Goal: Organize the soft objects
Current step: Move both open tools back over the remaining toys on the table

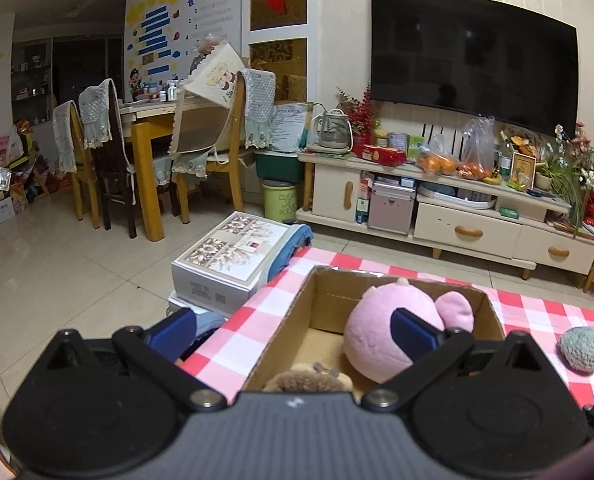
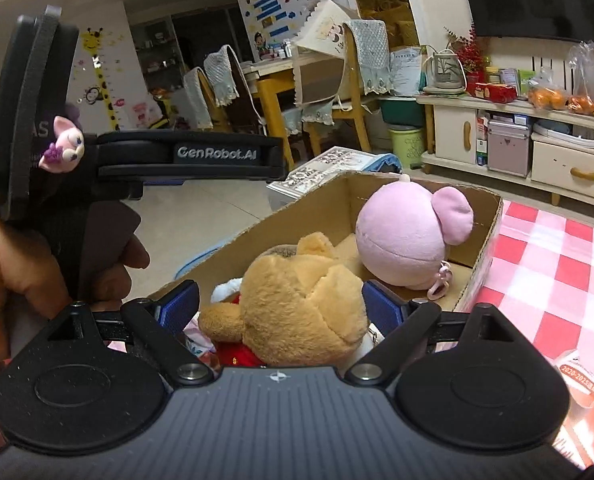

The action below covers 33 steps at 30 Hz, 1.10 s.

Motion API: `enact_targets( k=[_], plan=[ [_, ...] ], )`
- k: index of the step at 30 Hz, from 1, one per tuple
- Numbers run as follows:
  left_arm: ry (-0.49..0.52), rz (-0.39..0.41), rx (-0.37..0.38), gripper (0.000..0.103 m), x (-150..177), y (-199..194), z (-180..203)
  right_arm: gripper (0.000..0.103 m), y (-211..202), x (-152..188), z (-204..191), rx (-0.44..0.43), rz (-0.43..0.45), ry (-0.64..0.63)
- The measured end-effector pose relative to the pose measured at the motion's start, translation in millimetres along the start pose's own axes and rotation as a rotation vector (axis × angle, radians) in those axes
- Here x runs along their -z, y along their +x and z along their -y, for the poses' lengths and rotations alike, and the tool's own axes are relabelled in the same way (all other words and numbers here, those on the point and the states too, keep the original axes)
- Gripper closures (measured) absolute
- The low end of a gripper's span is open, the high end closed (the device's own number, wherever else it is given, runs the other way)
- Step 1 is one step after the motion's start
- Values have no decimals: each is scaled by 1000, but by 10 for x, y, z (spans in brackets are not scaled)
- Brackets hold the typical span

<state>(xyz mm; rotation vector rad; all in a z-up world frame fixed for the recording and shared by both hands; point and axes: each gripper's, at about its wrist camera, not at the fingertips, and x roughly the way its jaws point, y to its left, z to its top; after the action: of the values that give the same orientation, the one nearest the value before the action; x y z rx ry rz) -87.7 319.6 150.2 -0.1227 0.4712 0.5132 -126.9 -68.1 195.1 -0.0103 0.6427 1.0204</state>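
An open cardboard box [image 1: 289, 320] [image 2: 337, 200] stands on a red-and-white checked tablecloth [image 1: 537, 312]. A pink round plush [image 1: 381, 328] [image 2: 405, 236] lies inside at the far end. A tan bear plush in red clothes [image 2: 297, 304] sits between the fingers of my right gripper [image 2: 285, 308], over the box's near end; the pads touch its sides. Its top shows in the left wrist view [image 1: 305, 380]. My left gripper [image 1: 293, 332] is open wide and empty above the box's near left side. A grey-green knitted ball [image 1: 583, 348] lies on the cloth to the right of the box.
A flat patterned box [image 1: 229, 260] sits on a stack left of the table. A TV cabinet [image 1: 457, 216] with fruit bags stands behind, with a dining table and chairs [image 1: 149, 148] at back left. An orange booklet [image 2: 581, 392] lies on the cloth at right.
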Motion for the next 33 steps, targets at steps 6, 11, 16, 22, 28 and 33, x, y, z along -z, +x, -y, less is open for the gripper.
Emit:
enact_targets(
  k=[6,11,16,22,28,33],
  plan=[
    [-2,-1,7,1,18,-3,7,0,18,-61,95,128,57,-1],
    [4,-10,32,1,43,-14,52,0,42,-100,106,366,121,-52],
    [4,-10,55,1,64,-25,101,0,26,-124,179,406,138,-18],
    [-39,15,120,1,93,-2,248,0,44,-117,182,438,158,12],
    [-52,60,170,1,93,91,512,0,-150,8,205,483,186,19],
    [19,146,145,1,117,154,766,0,-362,141,322,508,189,72]
  ],
)
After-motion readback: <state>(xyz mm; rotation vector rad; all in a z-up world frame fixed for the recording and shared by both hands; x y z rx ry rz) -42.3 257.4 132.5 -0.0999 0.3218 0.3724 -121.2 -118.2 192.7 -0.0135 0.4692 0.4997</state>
